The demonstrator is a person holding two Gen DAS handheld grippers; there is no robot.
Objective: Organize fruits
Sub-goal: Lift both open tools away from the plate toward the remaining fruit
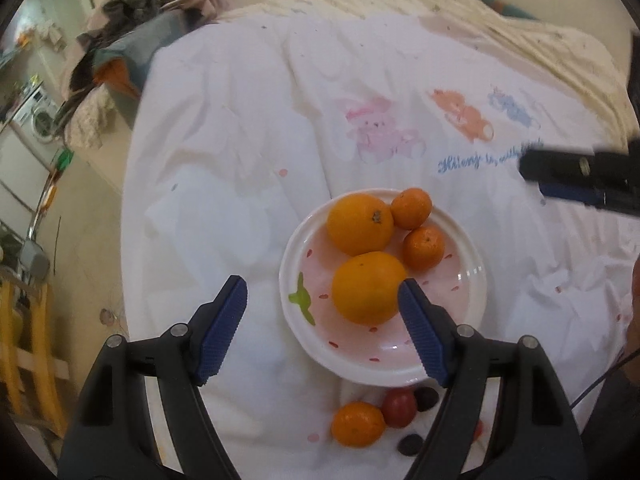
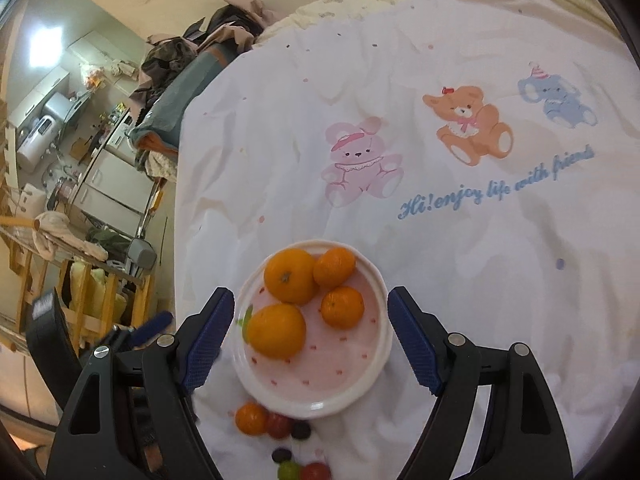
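Oranges: we see two large ones [image 1: 360, 224] and two mandarins [image 1: 423, 248] on the strawberry-print plate [image 1: 460, 344], a loose mandarin [image 1: 357, 424], cherry tomato [image 1: 399, 408] and dark grapes [image 1: 425, 399] just below it on the white quilt [image 1: 240, 120], left gripper [image 1: 322, 330] and right gripper [image 2: 310, 338] both spread, gripping nothing.

Four oranges [image 2: 285, 276], two large and two small, sit clustered on a pink-and-white plate [image 2: 320, 406] between the tongs [image 2: 310, 334]; loose fruits [image 2: 251, 419] lie just beneath.
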